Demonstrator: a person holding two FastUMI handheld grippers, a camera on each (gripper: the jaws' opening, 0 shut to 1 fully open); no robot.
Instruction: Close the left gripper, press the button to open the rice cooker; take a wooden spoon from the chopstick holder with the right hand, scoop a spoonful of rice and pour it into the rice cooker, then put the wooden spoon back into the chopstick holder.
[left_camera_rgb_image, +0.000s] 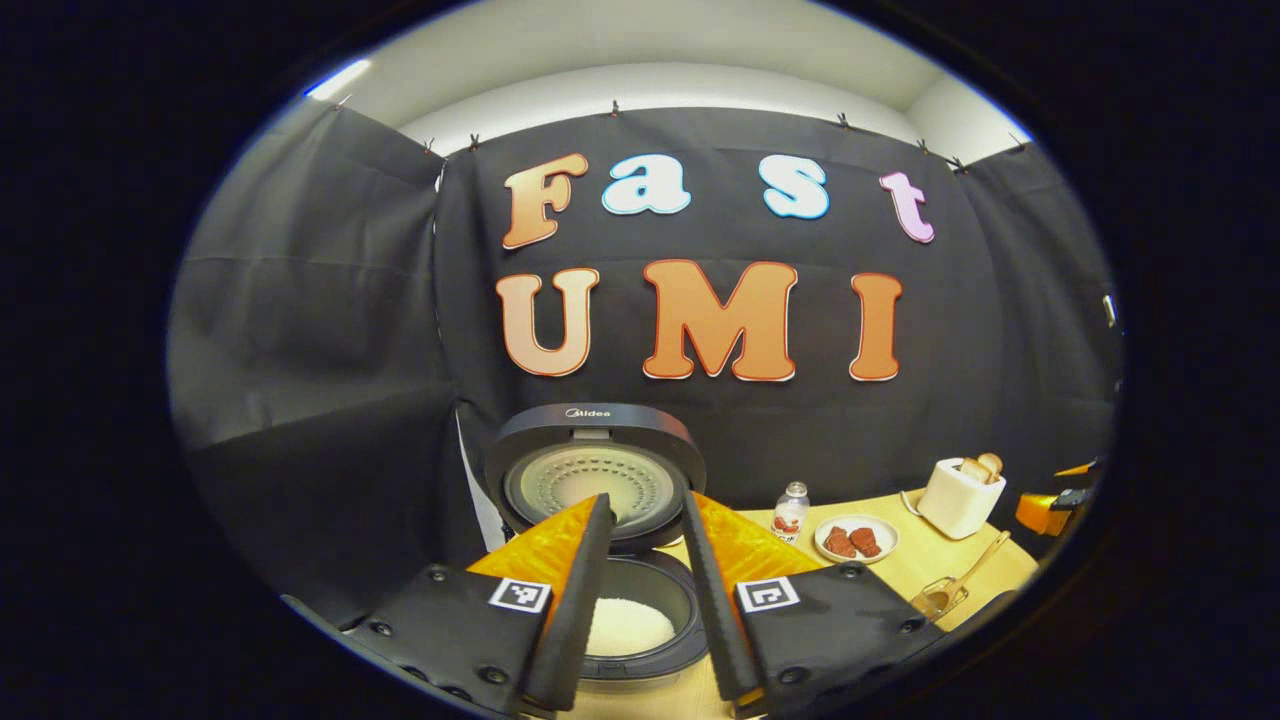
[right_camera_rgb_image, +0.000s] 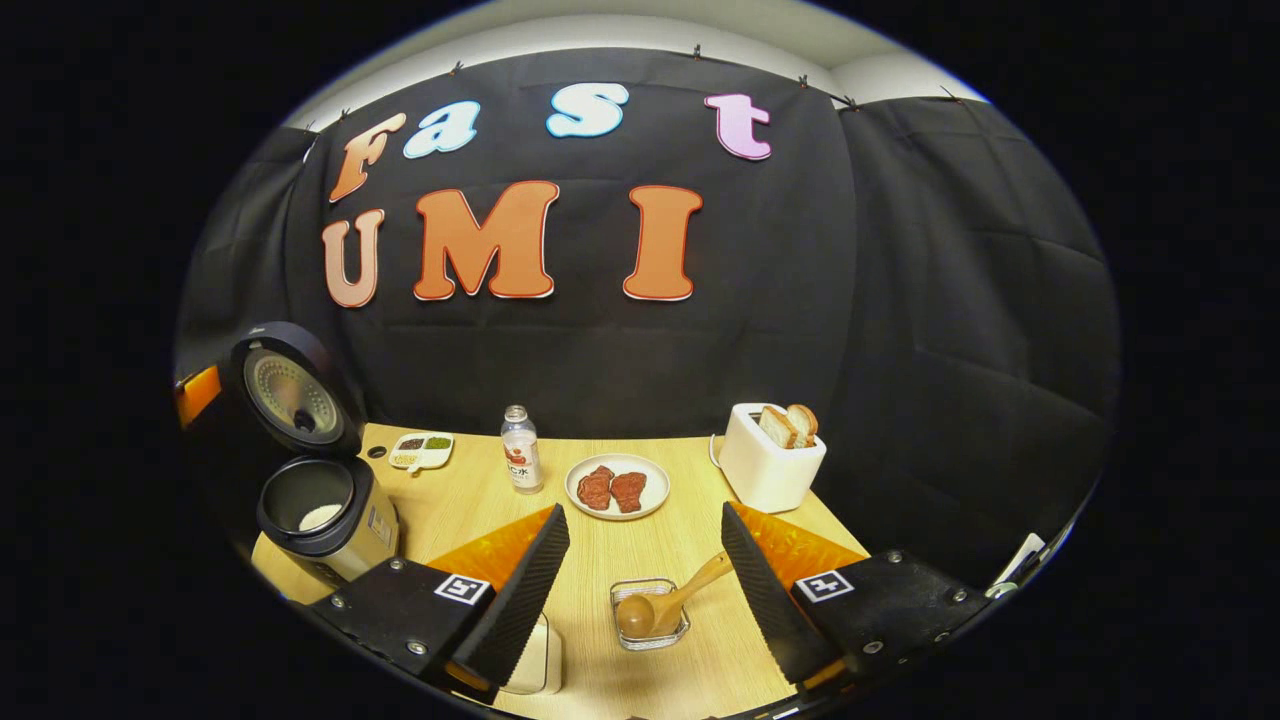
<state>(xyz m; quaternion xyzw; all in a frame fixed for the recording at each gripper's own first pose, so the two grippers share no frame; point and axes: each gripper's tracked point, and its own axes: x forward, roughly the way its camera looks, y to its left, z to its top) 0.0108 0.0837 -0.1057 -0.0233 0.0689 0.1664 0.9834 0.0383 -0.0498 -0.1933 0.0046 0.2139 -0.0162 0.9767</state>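
Note:
The rice cooker (left_camera_rgb_image: 640, 640) stands just beyond my left gripper (left_camera_rgb_image: 645, 500), its lid (left_camera_rgb_image: 595, 470) raised upright and white rice (left_camera_rgb_image: 628, 625) in the pot. The left fingers stand narrowly apart above the pot, holding nothing. In the right gripper view the cooker (right_camera_rgb_image: 325, 525) is at the far left of the table. The wooden spoon (right_camera_rgb_image: 665, 600) rests bowl-down in the wire chopstick holder (right_camera_rgb_image: 650, 615), handle leaning right. My right gripper (right_camera_rgb_image: 645, 512) is open just short of it, touching nothing. The spoon (left_camera_rgb_image: 970, 575) and holder (left_camera_rgb_image: 938, 598) also lie at the right in the left gripper view.
On the wooden table (right_camera_rgb_image: 690, 670) stand a small bottle (right_camera_rgb_image: 520, 450), a plate of meat (right_camera_rgb_image: 617, 487), a white toaster with bread (right_camera_rgb_image: 772, 455) and a divided seasoning dish (right_camera_rgb_image: 421, 450). A white container (right_camera_rgb_image: 535, 660) sits under the right gripper's left finger. Black cloth walls the table in.

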